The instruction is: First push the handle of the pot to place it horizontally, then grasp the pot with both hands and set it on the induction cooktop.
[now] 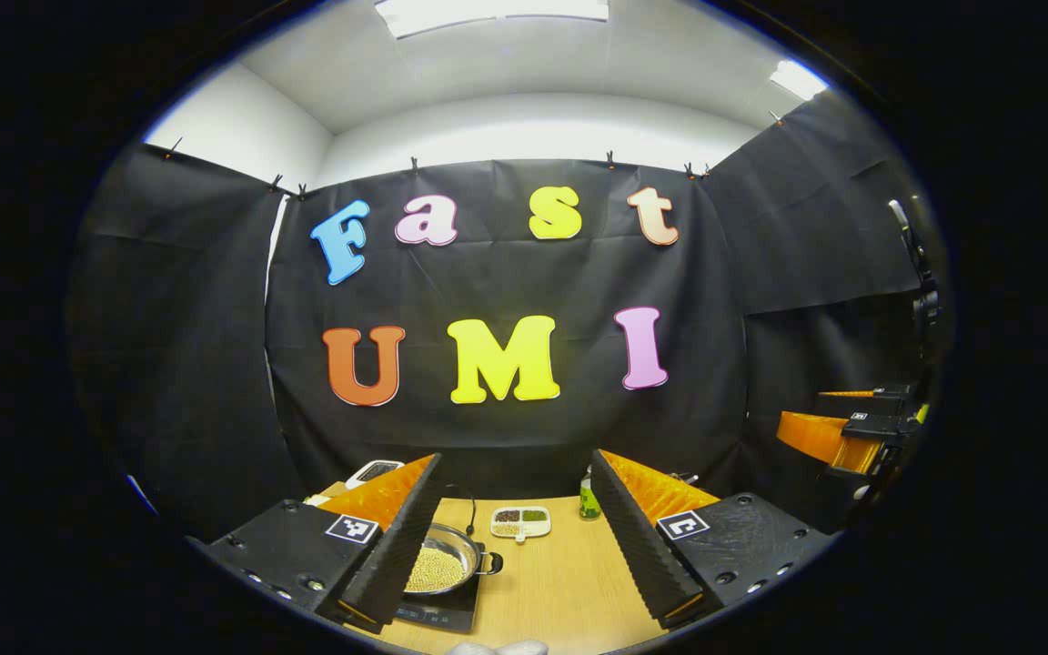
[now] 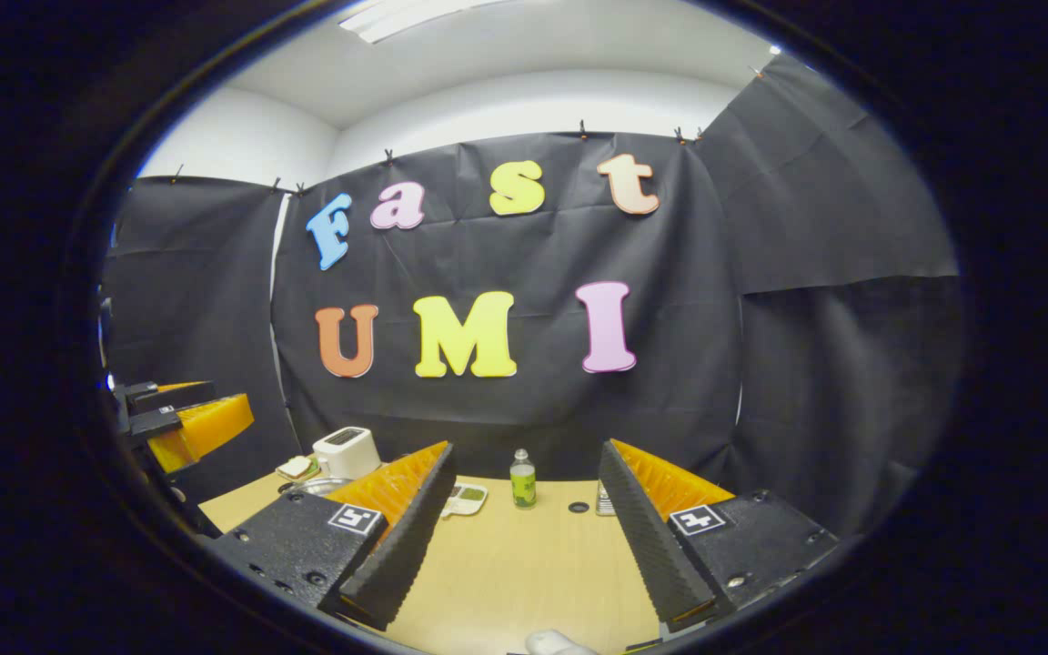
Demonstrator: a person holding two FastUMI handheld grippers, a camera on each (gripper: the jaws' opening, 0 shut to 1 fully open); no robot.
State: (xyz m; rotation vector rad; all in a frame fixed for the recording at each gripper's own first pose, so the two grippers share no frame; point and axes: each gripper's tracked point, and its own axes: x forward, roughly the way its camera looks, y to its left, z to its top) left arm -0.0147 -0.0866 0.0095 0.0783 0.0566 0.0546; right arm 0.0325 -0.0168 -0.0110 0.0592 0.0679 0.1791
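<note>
A steel pot (image 1: pixel 440 566) full of pale beans sits on the black induction cooktop (image 1: pixel 438 617) at the table's near left. One short side handle (image 1: pixel 491 563) points right; the left part of the pot is hidden behind my left finger. My left gripper (image 1: pixel 518 458) is held open above the table, with nothing between its fingers. My right gripper (image 2: pixel 526 447) is open too, raised over the middle of the table. In the right gripper view the pot's rim (image 2: pixel 315 486) peeks out behind the left finger. Each gripper appears at the other view's edge: the right gripper (image 1: pixel 851 428), the left gripper (image 2: pixel 187 420).
A white divided dish (image 1: pixel 520 522) with grains lies behind the pot. A green bottle (image 2: pixel 522 479) stands at the back of the wooden table (image 2: pixel 524 564). A white appliance (image 2: pixel 347 450) sits at the back left, and a small dark disc (image 2: pixel 579 507) lies near the bottle.
</note>
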